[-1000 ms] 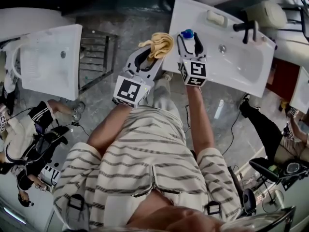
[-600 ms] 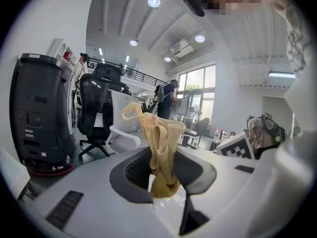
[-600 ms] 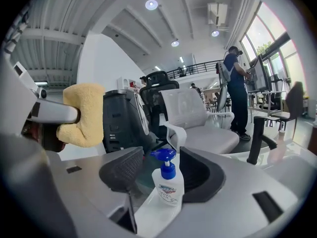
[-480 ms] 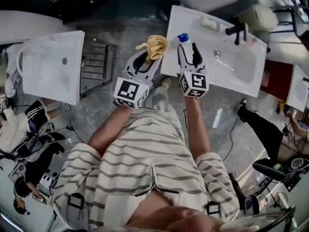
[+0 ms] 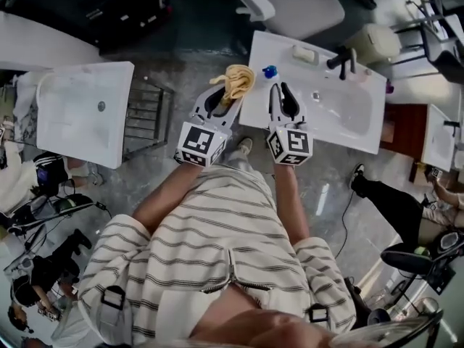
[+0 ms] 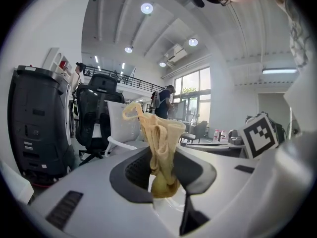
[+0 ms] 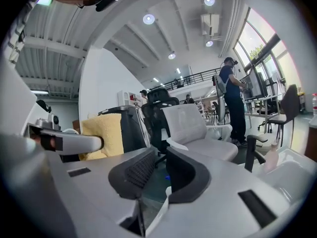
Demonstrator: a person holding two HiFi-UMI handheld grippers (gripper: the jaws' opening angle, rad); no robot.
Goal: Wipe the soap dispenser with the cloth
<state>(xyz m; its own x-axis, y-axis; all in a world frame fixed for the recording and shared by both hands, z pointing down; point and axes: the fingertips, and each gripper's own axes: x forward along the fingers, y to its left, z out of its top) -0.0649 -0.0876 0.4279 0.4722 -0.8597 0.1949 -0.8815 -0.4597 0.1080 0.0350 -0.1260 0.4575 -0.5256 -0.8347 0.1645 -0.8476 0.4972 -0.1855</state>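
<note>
Two claws to account for. On the left gripper: clenched on the cloth, yellow, bunched, standing up out of the jaws at upper centre of the head view. On the right gripper: empty, jaws just drawn in to a narrow slit, nothing between them, pads pressing on nothing.

Just beyond the right gripper's tips, toward the top of the frame: the soap dispenser, only its blue top showing, standing free on the near-left corner of the white sink. Cloth just to the left of it, apparently not touching. Further along the sink, a soap bar and a dark tap; off at the left of the frame, a second white basin.

Judged step: lining up for a wipe, no contact made at this moment. Next move likely calls for carrying the cloth rightward onto the dispenser and rubbing round its body, with the right jaws spread wider first if needed to steady it.

Count: two grippers, one cloth, one dispenser, one soap bar, one tap, two basins.
</note>
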